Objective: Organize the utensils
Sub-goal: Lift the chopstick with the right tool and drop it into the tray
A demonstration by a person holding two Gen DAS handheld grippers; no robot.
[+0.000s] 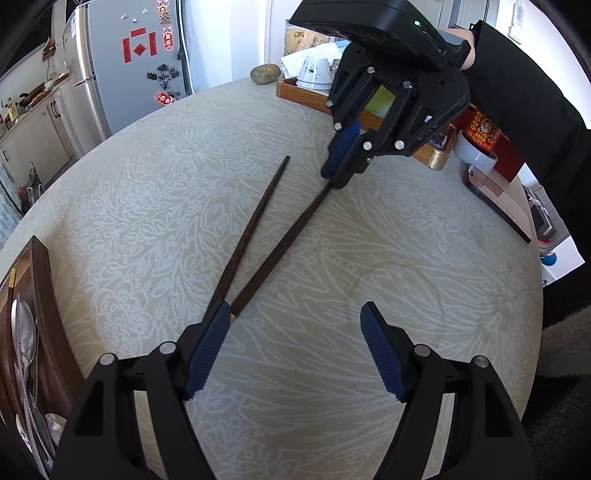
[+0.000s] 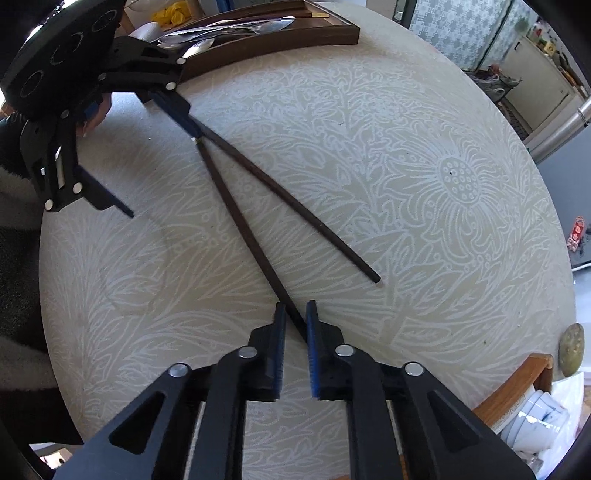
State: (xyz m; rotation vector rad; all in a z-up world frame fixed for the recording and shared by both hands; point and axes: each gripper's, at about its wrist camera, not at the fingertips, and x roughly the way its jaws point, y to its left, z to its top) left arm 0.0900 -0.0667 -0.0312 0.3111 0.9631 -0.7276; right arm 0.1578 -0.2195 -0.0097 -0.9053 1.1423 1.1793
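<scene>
**Chopsticks still on the table, one tip just gripped**

The round table (image 2: 406, 147), under its pale flower-patterned cloth, carries most of what is left to do. At its edge sits a dark wooden tray (image 2: 295, 37) that already holds several spoons (image 2: 236, 27), so that part of the sorting looks done.

Two dark chopsticks (image 1: 251, 229) lie on the cloth in a V, thick ends near each other and thin ends well apart; neither is in the tray yet.

The right gripper (image 2: 295, 317) points steeply down at the thin end of one chopstick. Its jaws are drawn nearly together with that tip between the blue pads, so it appears to have hold of it, though the stick still rests on the table.

The left gripper (image 1: 295, 325) hovers over the thick ends with its jaws wide apart and nothing held; one finger is just beside the other chopstick.

Lifting and placing both chopsticks remains.
</scene>
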